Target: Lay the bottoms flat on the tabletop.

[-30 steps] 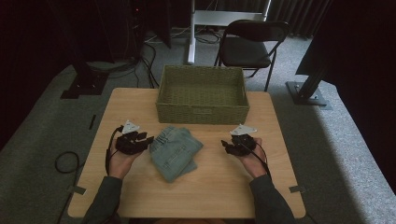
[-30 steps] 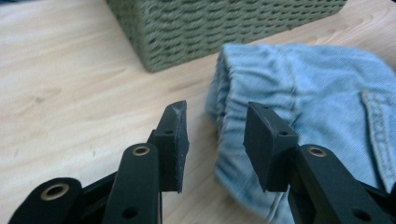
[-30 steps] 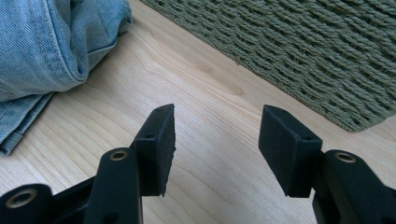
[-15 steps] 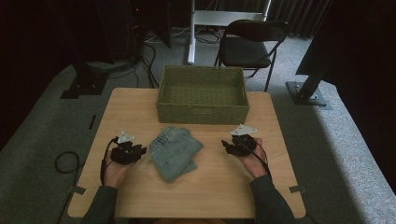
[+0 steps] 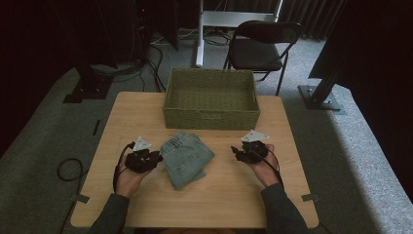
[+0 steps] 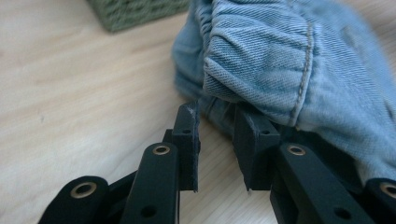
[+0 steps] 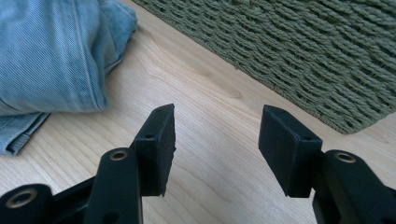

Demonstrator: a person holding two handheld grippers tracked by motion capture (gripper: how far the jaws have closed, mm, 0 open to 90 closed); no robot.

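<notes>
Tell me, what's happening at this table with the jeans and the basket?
A person holds a two-jaw gripper in each hand. The left gripper is at the edge of the folded jeans; its jaws have just been closing, with a gap between them and no fabric pinched yet. The right gripper rests open on the table. The wicker basket sits beyond.

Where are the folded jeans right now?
In the high view the jeans lie mid-table, just in front of the basket, between the left gripper at their edge and the right gripper.
</notes>
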